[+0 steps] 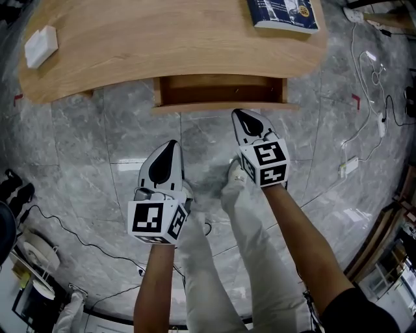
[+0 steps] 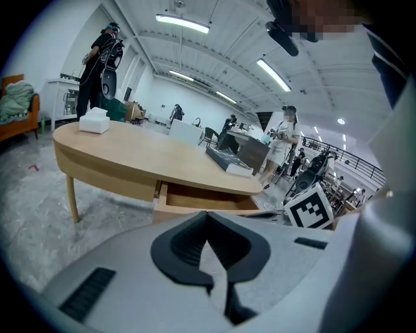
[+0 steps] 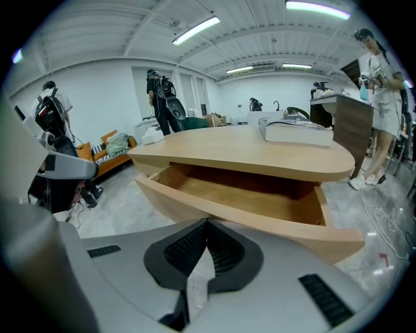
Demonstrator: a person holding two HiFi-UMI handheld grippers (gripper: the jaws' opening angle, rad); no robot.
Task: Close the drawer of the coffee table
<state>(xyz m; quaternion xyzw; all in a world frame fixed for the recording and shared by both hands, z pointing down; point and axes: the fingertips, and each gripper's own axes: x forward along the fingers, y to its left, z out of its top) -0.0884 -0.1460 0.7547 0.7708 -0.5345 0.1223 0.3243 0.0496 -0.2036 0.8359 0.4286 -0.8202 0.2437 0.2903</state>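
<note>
The light wooden coffee table (image 1: 162, 45) fills the top of the head view. Its drawer (image 1: 221, 106) stands pulled out toward me, and the inside looks bare. My right gripper (image 1: 239, 114) is shut and holds nothing; its tip sits just in front of the drawer front, right of its middle. My left gripper (image 1: 170, 144) is also shut and holds nothing, lower and farther back over the floor. The left gripper view has that gripper (image 2: 207, 218) facing the drawer (image 2: 195, 205) from a distance. In the right gripper view, the right gripper (image 3: 208, 224) sits close to the drawer front (image 3: 260, 221).
A book (image 1: 284, 13) lies on the table's right end and a white box (image 1: 40, 45) on its left end. Cables (image 1: 374, 71) and a power strip (image 1: 348, 167) lie on the grey floor at right. My legs (image 1: 214, 247) are below the grippers. People stand far behind.
</note>
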